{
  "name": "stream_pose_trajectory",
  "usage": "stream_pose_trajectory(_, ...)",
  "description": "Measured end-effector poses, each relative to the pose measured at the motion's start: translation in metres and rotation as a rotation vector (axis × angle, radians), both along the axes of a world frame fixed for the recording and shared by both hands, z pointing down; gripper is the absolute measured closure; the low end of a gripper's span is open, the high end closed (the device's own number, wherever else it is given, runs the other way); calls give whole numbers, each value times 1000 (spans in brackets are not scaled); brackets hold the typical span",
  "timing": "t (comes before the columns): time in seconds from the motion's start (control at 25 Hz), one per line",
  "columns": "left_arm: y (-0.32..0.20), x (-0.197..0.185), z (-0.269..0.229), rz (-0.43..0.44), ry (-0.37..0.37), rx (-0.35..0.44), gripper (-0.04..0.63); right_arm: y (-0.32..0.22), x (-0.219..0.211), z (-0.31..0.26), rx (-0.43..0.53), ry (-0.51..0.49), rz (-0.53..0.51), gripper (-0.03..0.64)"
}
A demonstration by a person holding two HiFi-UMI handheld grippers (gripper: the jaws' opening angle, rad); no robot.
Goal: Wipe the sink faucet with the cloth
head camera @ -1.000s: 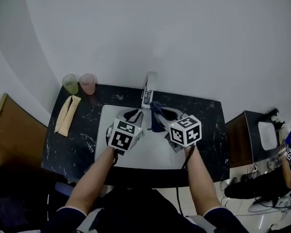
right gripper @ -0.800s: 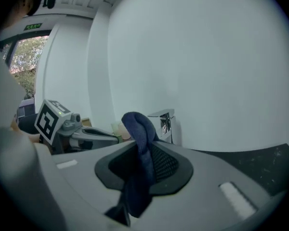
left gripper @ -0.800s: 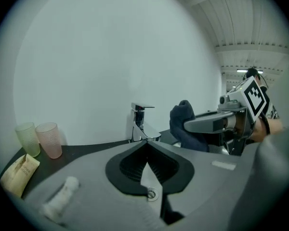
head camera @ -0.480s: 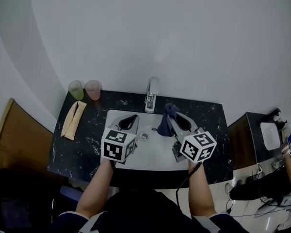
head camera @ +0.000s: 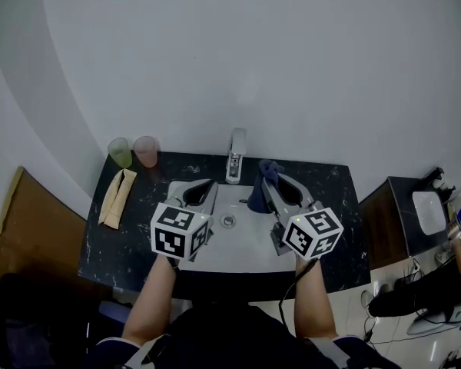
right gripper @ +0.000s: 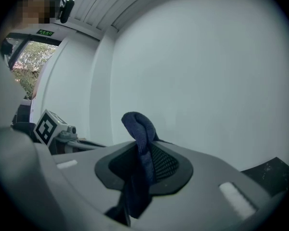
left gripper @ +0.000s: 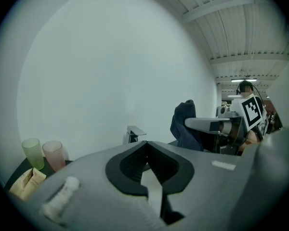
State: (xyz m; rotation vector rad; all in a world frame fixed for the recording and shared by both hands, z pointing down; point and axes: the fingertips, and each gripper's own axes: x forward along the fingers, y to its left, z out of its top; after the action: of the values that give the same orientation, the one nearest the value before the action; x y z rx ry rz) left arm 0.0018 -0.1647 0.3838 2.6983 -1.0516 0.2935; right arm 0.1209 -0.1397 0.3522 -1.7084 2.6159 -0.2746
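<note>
Both grippers risen from sink point(head camera: 232, 249), left gripper point(head camera: 206, 183) closed empty, right gripper point(head camera: 266, 172) clamping one cloth point(head camera: 255, 199), two cups point(head camera: 121, 153)

I see the cloth point(right gripper: 137, 127), dark blue and bunched into a soft fold, pinched between the jaws of the right gripper point(right gripper: 145, 154). Its top pokes above them and a tail hangs below. In the head view it sits just right of centre, over the back of the sink point(head camera: 242, 241), a pale rectangular basin set in a dark speckled counter point(head camera: 334, 206). The faucet point(head camera: 235, 155), a squared silver column, stands upright at the basin's far edge, just left of the cloth and apart from it.
</note>
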Motion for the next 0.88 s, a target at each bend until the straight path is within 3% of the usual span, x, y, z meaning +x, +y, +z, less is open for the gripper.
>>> stream_pose_trajectory(0.88,-8,8,-15,13,-6,37,595,-8,2,-4,7,38,-4,540)
